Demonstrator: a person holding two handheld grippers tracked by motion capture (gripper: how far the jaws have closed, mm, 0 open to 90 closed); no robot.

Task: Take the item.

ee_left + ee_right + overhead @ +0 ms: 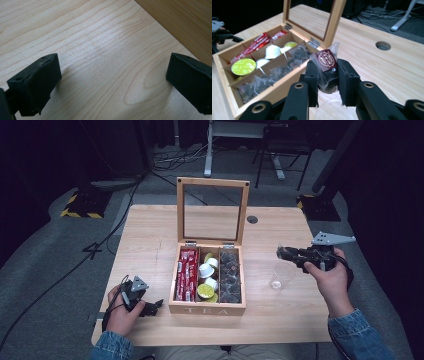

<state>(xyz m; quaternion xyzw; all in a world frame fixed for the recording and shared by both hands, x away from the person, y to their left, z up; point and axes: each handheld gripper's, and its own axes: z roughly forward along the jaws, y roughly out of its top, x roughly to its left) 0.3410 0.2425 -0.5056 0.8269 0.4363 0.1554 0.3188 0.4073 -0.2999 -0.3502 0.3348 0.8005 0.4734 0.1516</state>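
- Dim room, grey carpet, cables on floor behind; work surface is a light wood table (150,240) w/ a cable hole (252,219) near the far edge.
- Left gripper (150,307) rests low on the table at the near-left, just beside the tea box's front-left corner. In the left gripper view its jaws stand wide apart over bare wood, nothing between them. Risk: idle but close to the box wall; a nudge could shove the box sideways.
- Wooden tea box (207,310), glass lid (212,210) upright. Left compartment: red sachets (187,272). Middle: capsules, white and green-topped (205,291). Right: clear-wrapped tea bags (230,277).
- Right gripper (327,75) is clamped on one tea bag (325,60), jaws nearly closed on its clear wrapper w/ the dark red label sticking up. In the high view it's held in the air right of the box, roughly above the clear plastic cup (281,275).
- Likely step: dropping the bag into the cup.
- What could go wrong: grip is on a slippery, crumpled wrapper, so the bag may slip early and land on the table. Cup looks light & empty; a low jaw or a dragged wrapper could tip it. If the wrapper sticks to a pad on release, the bag may swing past the rim.
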